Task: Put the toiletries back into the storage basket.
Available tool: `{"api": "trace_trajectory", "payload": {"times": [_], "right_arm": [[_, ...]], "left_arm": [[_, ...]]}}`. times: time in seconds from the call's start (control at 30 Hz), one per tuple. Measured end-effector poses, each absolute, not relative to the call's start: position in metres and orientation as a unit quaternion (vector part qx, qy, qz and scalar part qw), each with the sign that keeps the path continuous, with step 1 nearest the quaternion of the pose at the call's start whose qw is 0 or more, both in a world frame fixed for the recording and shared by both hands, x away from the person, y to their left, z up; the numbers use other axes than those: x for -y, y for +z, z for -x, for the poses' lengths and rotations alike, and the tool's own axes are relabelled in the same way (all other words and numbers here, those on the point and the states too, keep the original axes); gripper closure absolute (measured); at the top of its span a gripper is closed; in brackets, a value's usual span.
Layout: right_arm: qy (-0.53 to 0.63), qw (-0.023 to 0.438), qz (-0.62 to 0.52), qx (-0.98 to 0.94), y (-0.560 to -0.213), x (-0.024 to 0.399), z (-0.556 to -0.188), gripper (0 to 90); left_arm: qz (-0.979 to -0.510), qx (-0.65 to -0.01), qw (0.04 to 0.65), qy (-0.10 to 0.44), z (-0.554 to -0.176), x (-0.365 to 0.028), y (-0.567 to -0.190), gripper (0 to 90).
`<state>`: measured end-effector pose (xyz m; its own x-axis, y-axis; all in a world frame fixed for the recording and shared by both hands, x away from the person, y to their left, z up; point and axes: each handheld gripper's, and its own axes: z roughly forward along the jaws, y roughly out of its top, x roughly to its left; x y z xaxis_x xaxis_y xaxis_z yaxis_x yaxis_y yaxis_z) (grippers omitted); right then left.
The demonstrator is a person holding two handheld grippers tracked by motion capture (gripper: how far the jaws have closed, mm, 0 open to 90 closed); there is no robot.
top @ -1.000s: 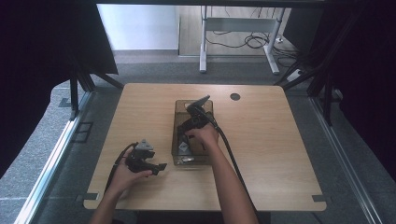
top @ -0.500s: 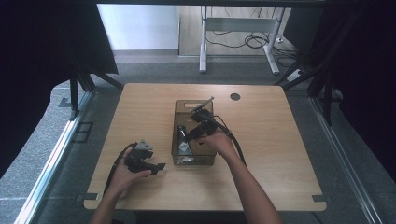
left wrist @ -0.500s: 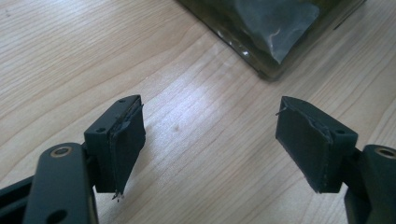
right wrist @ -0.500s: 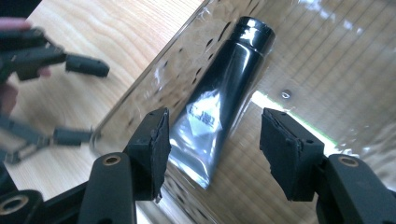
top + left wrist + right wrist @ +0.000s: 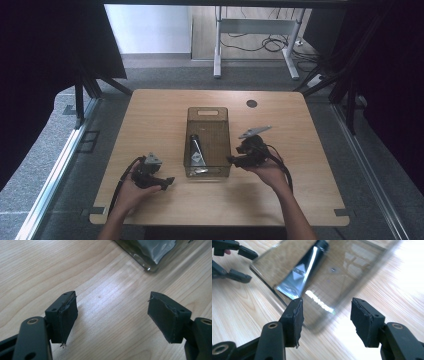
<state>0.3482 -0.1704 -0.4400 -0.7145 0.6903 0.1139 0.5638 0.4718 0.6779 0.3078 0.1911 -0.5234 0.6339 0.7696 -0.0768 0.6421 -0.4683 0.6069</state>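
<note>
On the wooden table (image 5: 150, 120), a clear rectangular bin (image 5: 208, 116) is placed at the centre, with its handle cut-out at the far end. A dark tube (image 5: 195, 151) with a silver crimped end is seen lying flat on the bin floor, along the bin's left side, cap toward the far end. In the right gripper view the same tube (image 5: 302, 272) is seen through the transparent wall.

The right gripper (image 5: 234, 161) is held just beside the bin's right wall, near its front corner, jaws pointed toward the bin. One second earlier this gripper was positioned above the bin interior; half a second earlier it was at the bin's right edge; it is now outside the bin. In its own view the right gripper (image 5: 325, 320) is shown with jaws wide apart and nothing between the pads. The jaws have just been closing slightly, and no object is gripped.

The left gripper (image 5: 169, 182) is held at the table's near left, well apart from the bin, in the same place as in both earlier frames. In its own view the left gripper (image 5: 112, 317) is shown with jaws wide apart over bare wood, nothing held. A corner of the bin (image 5: 150, 267) is visible at the upper edge of that view.
</note>
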Motion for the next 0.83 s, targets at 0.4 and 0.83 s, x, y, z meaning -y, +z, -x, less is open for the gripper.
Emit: {"api": "trace_trajectory", "payload": {"times": [0.4,0.83], "right_arm": [[0.393,0.111,-0.434,-0.803,-0.488,0.264,-0.319,44.5],[0.393,0.133,-0.453,-0.789,-0.501,0.286,-0.314,40.8]], "left_arm": [[-0.846,-0.430,0.295,0.112,-0.308,-0.197,-0.525,24.3],[-0.852,-0.419,0.296,0.108,-0.308,-0.192,-0.525,24.3]]}}
